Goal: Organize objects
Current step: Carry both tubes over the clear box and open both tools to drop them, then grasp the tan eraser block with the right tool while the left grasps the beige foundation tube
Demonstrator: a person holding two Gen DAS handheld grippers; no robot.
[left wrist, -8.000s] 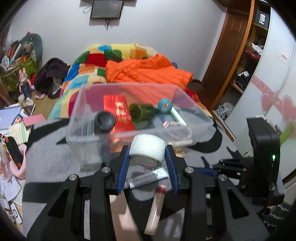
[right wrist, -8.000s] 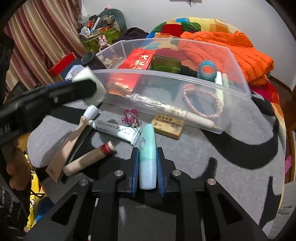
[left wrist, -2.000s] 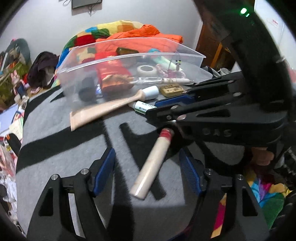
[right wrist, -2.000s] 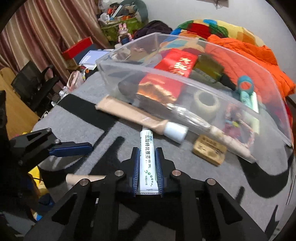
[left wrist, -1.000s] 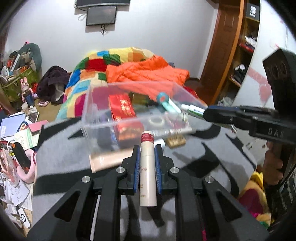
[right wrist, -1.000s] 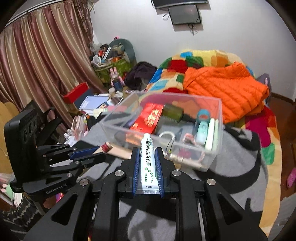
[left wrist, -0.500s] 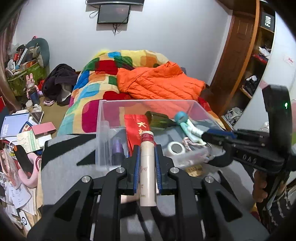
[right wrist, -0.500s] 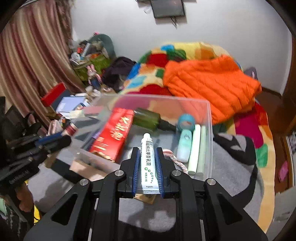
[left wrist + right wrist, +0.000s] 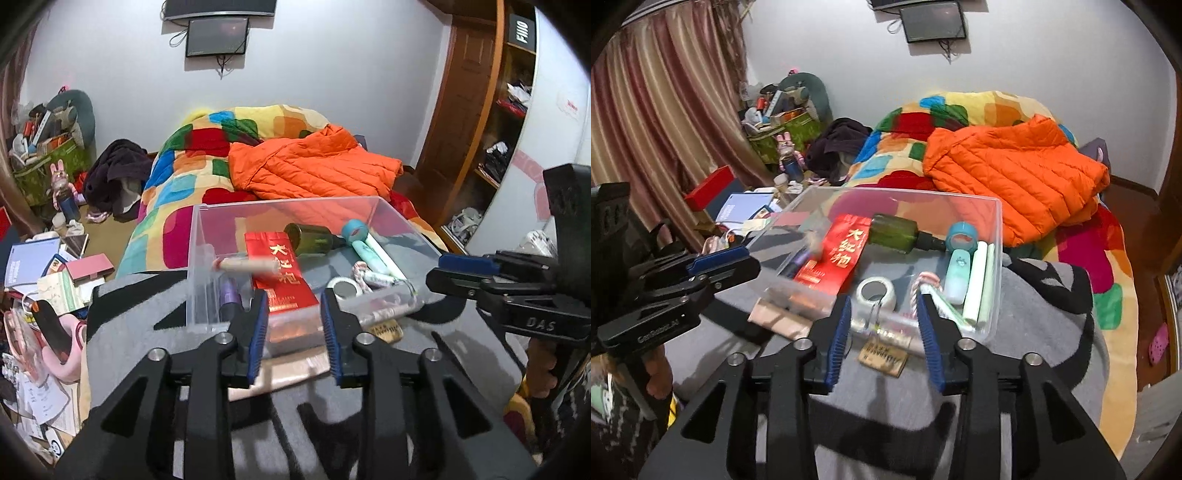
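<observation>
A clear plastic bin [image 9: 288,201] [image 9: 905,194] stands on a grey and black blanket. My left gripper [image 9: 293,332] hangs above the bin's near wall, its jaws opening with nothing between them. The beige tube with a red cap [image 9: 243,264] [image 9: 812,240] is blurred, lying crosswise inside the bin over the red envelope [image 9: 280,269]. My right gripper [image 9: 885,332] is also opening and holds nothing. The white toothpaste tube [image 9: 942,299] lies in the bin just past its right finger. Each gripper shows in the other's view: the right gripper [image 9: 461,273] and the left gripper [image 9: 716,262].
Inside the bin are a green bottle [image 9: 894,232], a white tape roll [image 9: 875,291], a teal roll and pale tubes. A wooden tag [image 9: 884,356] and a flat beige tube [image 9: 779,317] lie outside its front wall. Behind is a bed with an orange jacket [image 9: 1015,166]; clutter covers the floor at left.
Both grippers have opened. The beige tube has left my left gripper and the toothpaste tube has left my right gripper; both are now in the bin.
</observation>
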